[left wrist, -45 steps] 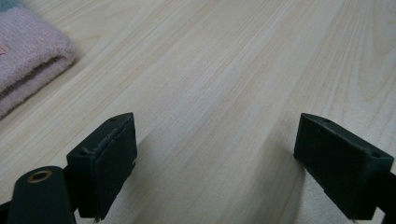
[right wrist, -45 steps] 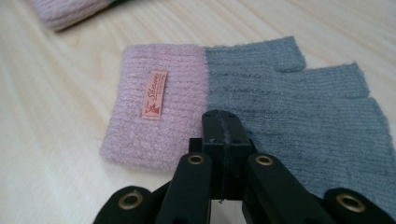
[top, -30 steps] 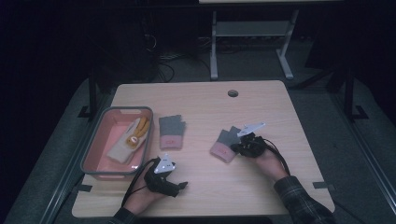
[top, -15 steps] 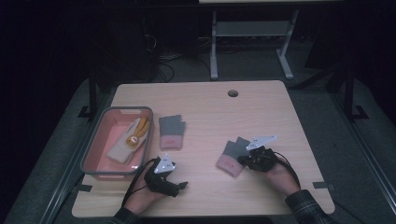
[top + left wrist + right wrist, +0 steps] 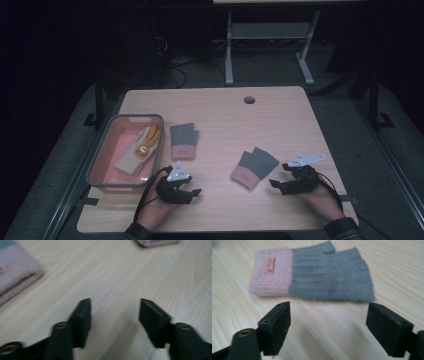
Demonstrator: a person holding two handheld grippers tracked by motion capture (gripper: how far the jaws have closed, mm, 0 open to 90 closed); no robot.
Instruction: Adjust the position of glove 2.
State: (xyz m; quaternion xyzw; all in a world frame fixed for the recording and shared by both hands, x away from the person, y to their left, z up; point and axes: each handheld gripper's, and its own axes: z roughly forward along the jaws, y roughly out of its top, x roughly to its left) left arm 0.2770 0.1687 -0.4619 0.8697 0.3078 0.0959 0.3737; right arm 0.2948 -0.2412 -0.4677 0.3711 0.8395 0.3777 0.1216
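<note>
Jaws of right gripper (image 5: 328,332) apart, bare wood before glove (image 5: 312,272).

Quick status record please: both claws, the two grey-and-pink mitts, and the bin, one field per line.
left claw: open, nothing held, over bare wood near the table's front edge
right claw: open, nothing held, just short of the right mitt
right mitt: flat on the table, apart from the jaws, pink cuff with a small label
left mitt: flat beside the bin, untouched
bin: pink inside, holds a cream and orange cloth item
table: light wood
</note>
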